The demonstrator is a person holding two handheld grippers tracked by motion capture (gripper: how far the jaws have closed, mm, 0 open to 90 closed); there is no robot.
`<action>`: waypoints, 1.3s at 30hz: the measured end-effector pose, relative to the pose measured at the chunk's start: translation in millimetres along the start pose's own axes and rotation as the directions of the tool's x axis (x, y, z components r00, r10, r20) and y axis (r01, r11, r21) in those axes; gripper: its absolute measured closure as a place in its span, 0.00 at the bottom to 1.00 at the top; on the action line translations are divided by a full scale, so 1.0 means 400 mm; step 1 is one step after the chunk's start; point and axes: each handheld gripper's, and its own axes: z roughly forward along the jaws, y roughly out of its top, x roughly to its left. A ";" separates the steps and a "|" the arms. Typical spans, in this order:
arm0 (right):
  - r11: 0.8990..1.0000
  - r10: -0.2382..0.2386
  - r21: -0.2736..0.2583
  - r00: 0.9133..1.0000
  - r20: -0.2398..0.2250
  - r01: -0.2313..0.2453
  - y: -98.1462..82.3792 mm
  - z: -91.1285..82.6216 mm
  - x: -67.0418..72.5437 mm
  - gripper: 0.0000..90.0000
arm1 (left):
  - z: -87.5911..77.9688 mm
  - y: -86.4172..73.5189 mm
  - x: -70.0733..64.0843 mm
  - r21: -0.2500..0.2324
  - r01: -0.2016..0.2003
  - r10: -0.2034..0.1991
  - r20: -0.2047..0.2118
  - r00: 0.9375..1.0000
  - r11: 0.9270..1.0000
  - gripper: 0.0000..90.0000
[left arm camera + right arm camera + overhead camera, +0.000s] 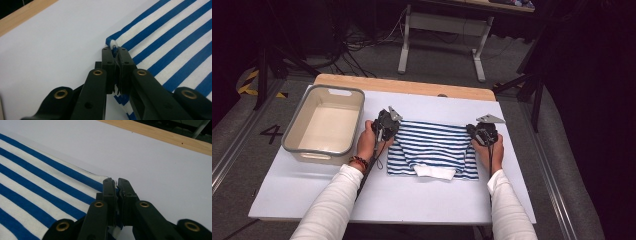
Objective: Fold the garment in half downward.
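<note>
A blue-and-white striped shirt (434,150) lies folded on the white table cover (412,200), with a white collar or cuff showing at its near edge. My left gripper (383,129) is shut on the striped shirt's far left corner (113,45); the cloth sticks out between the closed jaws of the left gripper (115,51). My right gripper (482,133) is shut on the far right corner of the striped shirt (50,182), the fabric edge pinched in the right gripper (116,182). A hand in a white sleeve holds each gripper.
A grey-rimmed, cream plastic tub (323,125) stands empty at the table's left, close to the left hand. A wooden table edge (412,86) runs along the far side. Cables and metal table legs (477,50) are on the floor beyond.
</note>
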 end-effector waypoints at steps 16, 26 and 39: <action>1.000 0.020 0.020 0.997 0.071 -0.022 0.002 0.033 -0.008 0.90 | 0.028 0.000 0.005 0.018 0.016 -0.015 -0.019 1.000 1.000 0.95; 0.998 0.053 -0.025 0.997 0.064 -0.051 0.005 0.006 -0.018 0.89 | 0.014 0.002 0.007 -0.009 0.025 -0.026 -0.052 0.998 1.000 0.79; 0.991 0.031 -0.129 0.999 -0.022 -0.034 0.012 -0.068 0.032 0.85 | -0.057 0.002 -0.019 -0.126 -0.012 0.010 -0.019 1.000 0.992 0.70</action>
